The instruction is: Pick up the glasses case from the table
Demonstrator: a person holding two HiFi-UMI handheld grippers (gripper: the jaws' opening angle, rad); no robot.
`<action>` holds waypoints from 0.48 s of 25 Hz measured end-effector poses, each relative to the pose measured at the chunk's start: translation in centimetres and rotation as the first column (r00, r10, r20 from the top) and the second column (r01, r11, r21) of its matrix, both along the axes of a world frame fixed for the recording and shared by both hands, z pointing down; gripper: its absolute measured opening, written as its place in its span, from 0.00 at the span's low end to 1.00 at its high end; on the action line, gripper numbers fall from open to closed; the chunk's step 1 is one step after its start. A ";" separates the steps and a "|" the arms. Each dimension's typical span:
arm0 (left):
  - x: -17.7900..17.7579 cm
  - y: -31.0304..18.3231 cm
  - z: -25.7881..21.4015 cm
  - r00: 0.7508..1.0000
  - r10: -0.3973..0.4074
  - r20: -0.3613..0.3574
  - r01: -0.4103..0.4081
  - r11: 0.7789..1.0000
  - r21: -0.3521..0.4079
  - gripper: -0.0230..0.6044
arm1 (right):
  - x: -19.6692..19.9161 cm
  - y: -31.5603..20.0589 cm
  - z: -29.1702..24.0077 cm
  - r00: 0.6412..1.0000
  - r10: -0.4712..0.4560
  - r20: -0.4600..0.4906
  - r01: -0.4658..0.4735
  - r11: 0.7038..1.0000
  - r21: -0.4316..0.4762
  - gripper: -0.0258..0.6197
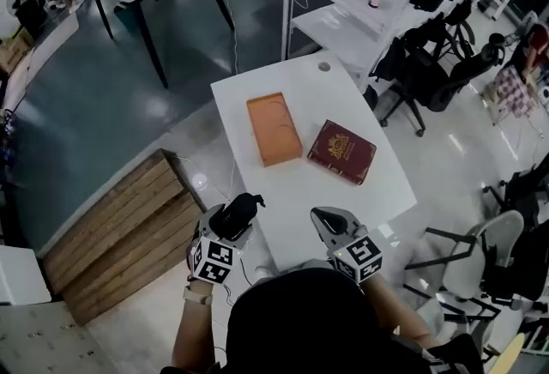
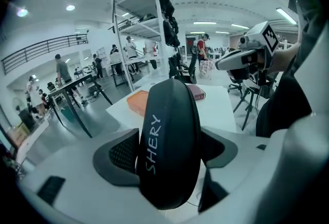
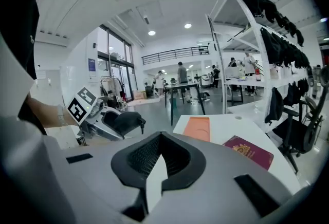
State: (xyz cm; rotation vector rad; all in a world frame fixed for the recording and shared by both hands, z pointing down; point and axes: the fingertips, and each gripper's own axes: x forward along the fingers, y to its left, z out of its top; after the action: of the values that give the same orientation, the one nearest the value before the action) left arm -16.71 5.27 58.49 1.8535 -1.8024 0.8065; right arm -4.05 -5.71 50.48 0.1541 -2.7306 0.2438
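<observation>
Closest to the head camera is the person's head (image 1: 300, 321), a dark mass that cuts off the forearms and the near end of the white tabletop (image 1: 287, 192). Just beyond it both grippers show, each partly covered by its marker cube.

From above, the left gripper (image 2: 169, 152) has its jaws hidden under what it carries. Its own view shows them plainly: the two black pads (image 2: 122, 153) press on either side of the glasses case (image 2: 167, 115), a black rounded shell standing on edge with the white lettering "SHERY" down its side. The case fills the middle of that view and blocks most of the tabletop behind it. In the head view it hangs by the tabletop's near left edge, held up off the surface.

To the right, the right gripper (image 3: 160, 140) holds nothing. Its pads meet at the tips, with only a sliver of white showing behind them. It sits well apart from the case.

Farther along the tabletop lie an orange box (image 1: 274, 129) and, just beside it, a dark red book (image 1: 341, 151) with a gold crest too small to read. A small grey disc (image 1: 323, 67) at the far end cannot be identified.
</observation>
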 end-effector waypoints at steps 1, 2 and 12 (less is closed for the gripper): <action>-0.3 0.7 -0.3 1.000 -0.029 -0.011 0.029 0.999 0.019 0.60 | -0.6 0.5 0.0 1.000 -0.021 0.001 0.021 1.000 0.005 0.08; -0.6 1.4 -0.7 0.998 -0.058 -0.026 0.059 0.997 0.041 0.60 | -1.2 1.0 -0.1 0.999 -0.041 0.002 0.041 0.999 0.009 0.08; -2.7 5.3 -4.4 0.963 -0.226 -0.145 0.252 0.948 0.195 0.59 | -6.2 4.6 -1.7 0.982 -0.187 0.033 0.186 0.982 0.037 0.08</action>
State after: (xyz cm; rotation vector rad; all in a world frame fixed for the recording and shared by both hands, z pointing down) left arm -19.39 10.58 54.08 1.7189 -2.0502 0.4184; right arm -10.27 -1.12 48.74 -0.0980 -2.7630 0.1486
